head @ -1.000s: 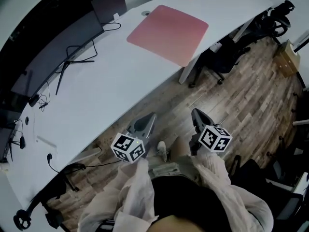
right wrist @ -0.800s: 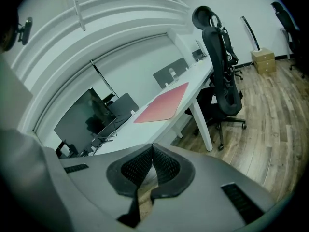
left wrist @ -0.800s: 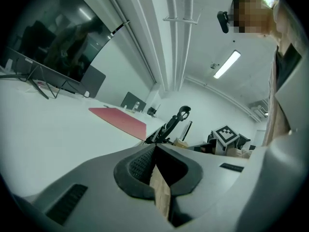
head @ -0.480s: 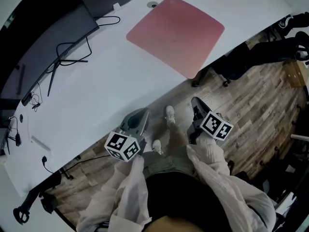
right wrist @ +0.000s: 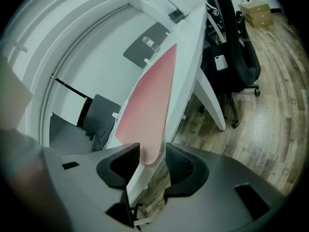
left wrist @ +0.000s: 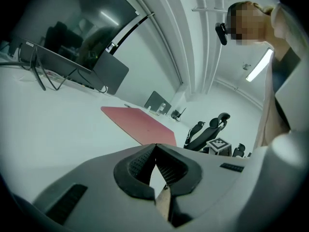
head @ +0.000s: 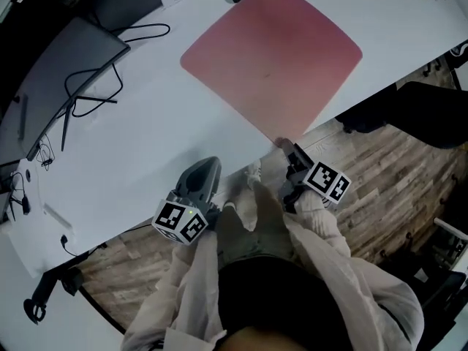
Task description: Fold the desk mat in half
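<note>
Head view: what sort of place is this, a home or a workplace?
Probably an office: a long white desk carrying a monitor and a pink desk mat, with a wheeled office chair beside it on a wooden floor.

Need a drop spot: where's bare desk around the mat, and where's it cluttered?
Biggest bare patch: white desk between the desk mat's left edge, the black cables and the near desk edge. A narrower bare strip runs right of the mat to the desk edge. Crowded: far left, around the dark monitor and cables.
</note>
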The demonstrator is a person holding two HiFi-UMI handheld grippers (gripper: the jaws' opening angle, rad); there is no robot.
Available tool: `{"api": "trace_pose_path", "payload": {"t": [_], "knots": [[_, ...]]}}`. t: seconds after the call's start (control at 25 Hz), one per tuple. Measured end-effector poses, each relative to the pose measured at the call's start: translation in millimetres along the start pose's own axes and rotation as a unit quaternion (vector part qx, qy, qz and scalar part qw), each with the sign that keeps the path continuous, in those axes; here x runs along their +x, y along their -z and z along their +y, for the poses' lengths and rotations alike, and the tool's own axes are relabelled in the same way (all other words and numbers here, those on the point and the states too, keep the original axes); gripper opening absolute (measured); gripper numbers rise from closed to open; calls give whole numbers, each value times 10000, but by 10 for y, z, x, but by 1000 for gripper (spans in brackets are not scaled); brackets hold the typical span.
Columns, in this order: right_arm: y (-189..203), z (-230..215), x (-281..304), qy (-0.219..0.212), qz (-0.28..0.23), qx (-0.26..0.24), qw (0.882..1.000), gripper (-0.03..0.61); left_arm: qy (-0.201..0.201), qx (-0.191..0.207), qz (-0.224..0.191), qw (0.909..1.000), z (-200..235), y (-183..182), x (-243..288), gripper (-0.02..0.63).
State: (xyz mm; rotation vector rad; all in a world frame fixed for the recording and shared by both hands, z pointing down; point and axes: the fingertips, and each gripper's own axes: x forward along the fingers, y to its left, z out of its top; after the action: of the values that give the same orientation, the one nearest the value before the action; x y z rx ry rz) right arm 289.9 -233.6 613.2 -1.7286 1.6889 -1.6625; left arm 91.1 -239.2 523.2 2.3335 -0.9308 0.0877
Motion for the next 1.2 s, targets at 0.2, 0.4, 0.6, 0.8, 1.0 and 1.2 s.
{"api": "trace_pose_path", "payload": {"t": [0.2,0.4,0.6,0.8,1.0,1.2], "knots": [[-19,-35,38,267,209,328,9989,118,-131,-152,-48,9998,69,-36,145,26],[-144,125,-56,571,37,138,9983,35,26,-148,-197,9997,85,-202,239,26],[-298,522,-101,564,-314,-1133,9915,31,241,-13,-340,9991,128,-419,183,26],[-476,1159,92,109,-309,-2898,9565,31,185,-80,-637,9978,260,-610,29,26],[-426,1689,468,-318,257,-4218,9058,31,-14,-187,-860,9961,375,-677,-178,26],[-117,2050,772,-709,873,-5034,8567,30,-245,-193,-1006,9944,518,-730,-357,26]]}}
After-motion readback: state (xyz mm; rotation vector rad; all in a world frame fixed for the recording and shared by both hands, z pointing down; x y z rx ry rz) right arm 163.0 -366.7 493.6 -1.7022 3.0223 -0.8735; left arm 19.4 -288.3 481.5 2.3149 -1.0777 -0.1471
